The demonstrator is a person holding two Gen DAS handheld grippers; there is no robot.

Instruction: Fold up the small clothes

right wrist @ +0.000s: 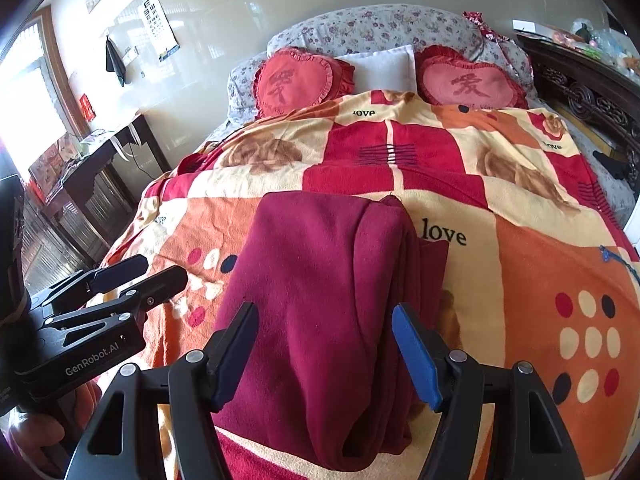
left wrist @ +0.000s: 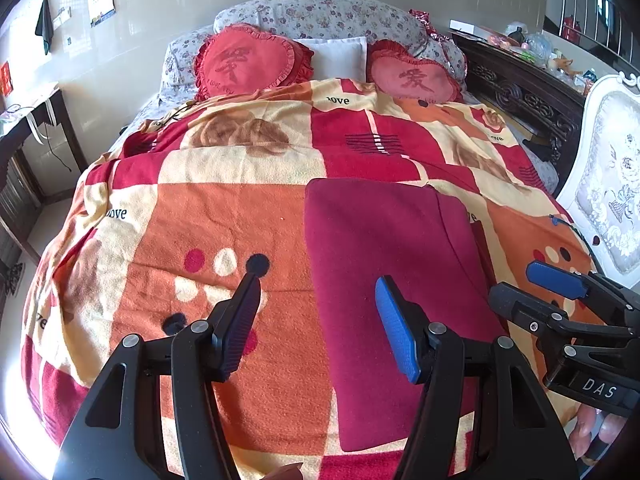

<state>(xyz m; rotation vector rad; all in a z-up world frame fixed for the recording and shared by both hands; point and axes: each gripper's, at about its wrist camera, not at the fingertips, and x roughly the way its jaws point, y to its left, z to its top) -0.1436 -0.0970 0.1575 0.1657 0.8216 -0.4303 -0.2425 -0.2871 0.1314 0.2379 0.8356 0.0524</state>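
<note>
Folded maroon garment [right wrist: 320, 300] is lying lengthwise, long axis running from me toward the pillows [right wrist: 296, 80].
My right tool [right wrist: 326, 354] is hovering over its near end, jaws spread, gripping nothing; my left tool [left wrist: 318, 320] is hanging spread and empty beside it over the patterned blanket [left wrist: 224, 208] covering the bed.

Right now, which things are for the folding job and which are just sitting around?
For the job:
- dark red garment, folded, lying on the blanket
- left gripper, open, holding nothing
- right gripper, open, holding nothing

Just lying about:
- patterned blanket under the garment
- two red heart cushions
- white pillow
- white chair
- eye chart on the wall
</note>
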